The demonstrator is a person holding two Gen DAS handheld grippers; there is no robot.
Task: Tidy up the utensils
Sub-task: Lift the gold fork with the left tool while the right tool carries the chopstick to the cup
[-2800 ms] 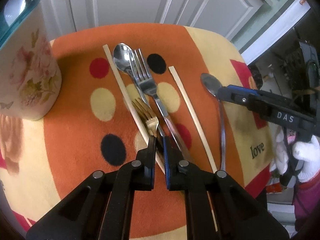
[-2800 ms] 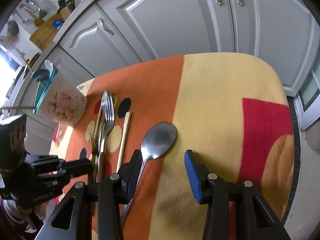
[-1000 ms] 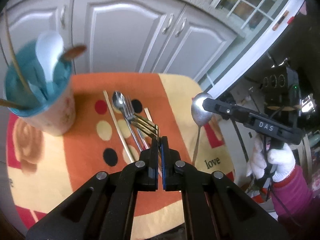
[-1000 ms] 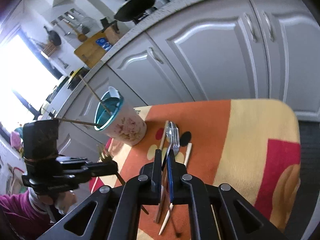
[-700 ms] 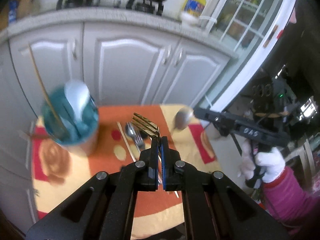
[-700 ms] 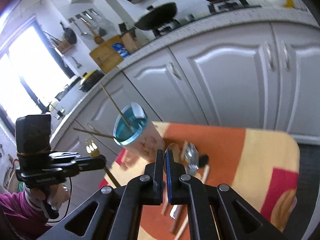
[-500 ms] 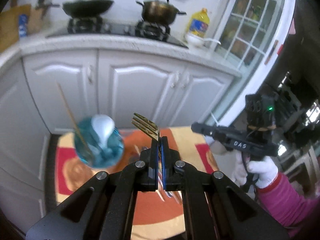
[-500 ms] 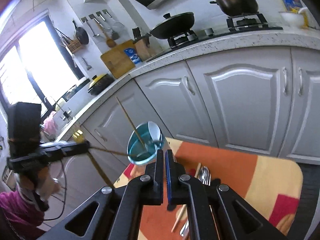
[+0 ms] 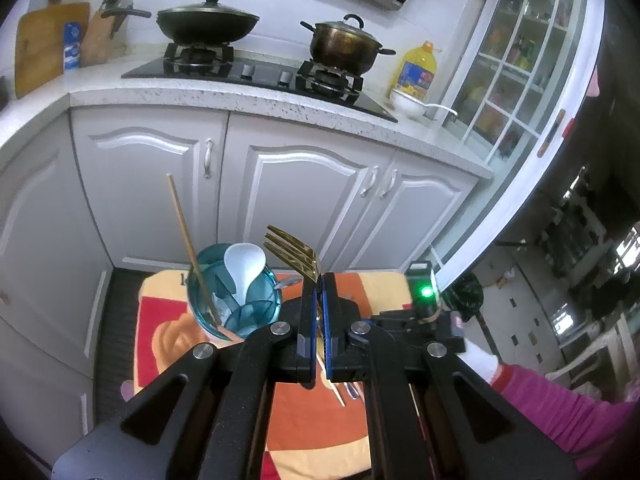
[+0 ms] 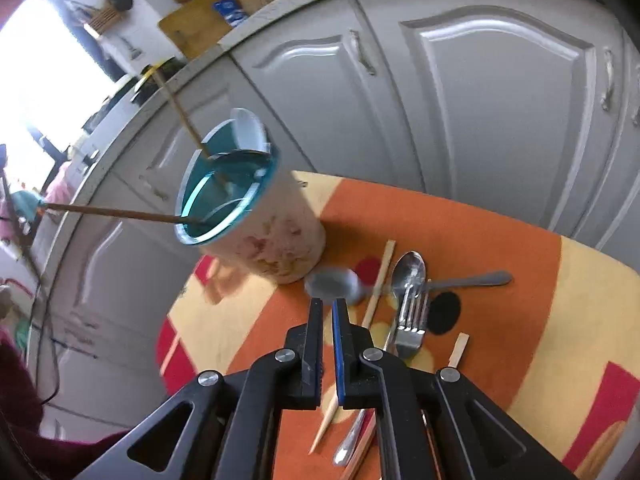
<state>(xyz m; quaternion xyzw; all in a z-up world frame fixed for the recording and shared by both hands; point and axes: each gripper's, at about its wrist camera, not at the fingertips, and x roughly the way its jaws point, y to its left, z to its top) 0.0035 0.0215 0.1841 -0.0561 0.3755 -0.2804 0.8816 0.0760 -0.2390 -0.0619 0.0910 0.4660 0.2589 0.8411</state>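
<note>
Left gripper (image 9: 318, 276) jaws pinch gold fork (image 9: 294, 250) by its handle, tines up, frame centre beside holder cup (image 9: 234, 300). Right gripper (image 10: 327, 312) jaws pressed together, apparently empty; blurred spoon (image 10: 334, 284) just beyond. Fork: light, stiff, slick metal; grip mid-handle.

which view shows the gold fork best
The left wrist view: the gold metal fork stands clamped in the shut left gripper, tines up and sharp against the cabinets. The right wrist view shows no gold fork, only silver cutlery on the mat.
</note>
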